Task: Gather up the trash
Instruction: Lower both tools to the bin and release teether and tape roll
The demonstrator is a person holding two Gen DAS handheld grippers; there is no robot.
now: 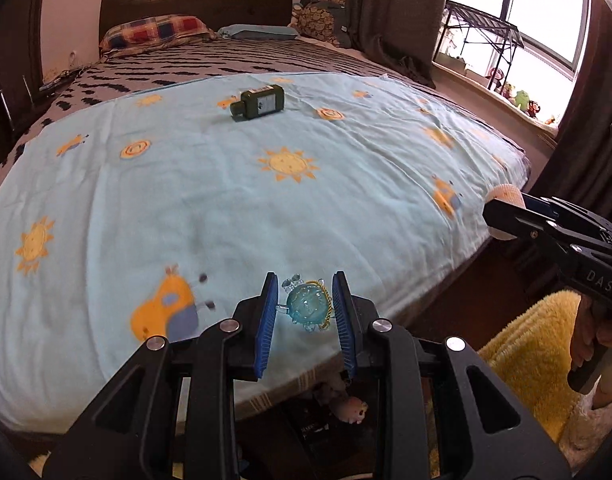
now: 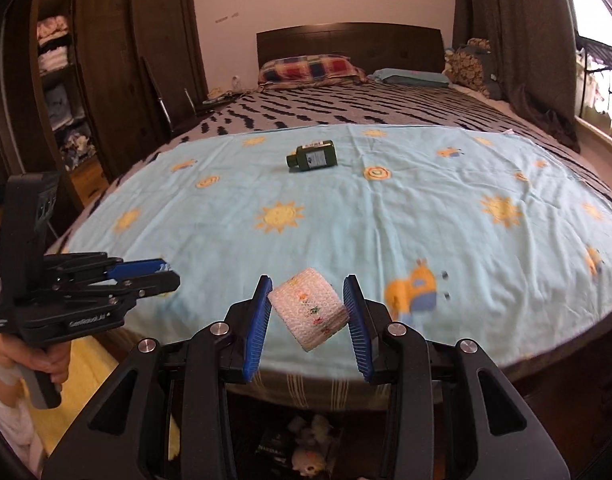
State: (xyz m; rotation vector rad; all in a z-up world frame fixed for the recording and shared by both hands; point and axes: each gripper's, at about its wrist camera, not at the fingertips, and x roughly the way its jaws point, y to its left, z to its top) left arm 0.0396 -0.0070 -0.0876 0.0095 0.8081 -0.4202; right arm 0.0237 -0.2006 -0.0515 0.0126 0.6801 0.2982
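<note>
My left gripper [image 1: 306,304] is shut on a small clear blue ornament [image 1: 306,307] with a yellow cord, held above the near edge of the bed. My right gripper [image 2: 309,310] is shut on a white patterned roll [image 2: 308,312], held tilted above the bed's near edge; it also shows at the right of the left wrist view [image 1: 506,216]. A dark green bottle [image 1: 258,103] lies on its side on the light blue sun-print blanket [image 1: 226,184], far from both grippers; it also shows in the right wrist view [image 2: 313,156].
Below the bed edge lies a dark box with small soft toys [image 2: 310,452]. A yellow fluffy mat [image 1: 522,352] covers the floor. Pillows [image 1: 156,32] lie at the headboard. A wardrobe [image 2: 86,80] stands left, a window sill with toys [image 1: 522,100] right.
</note>
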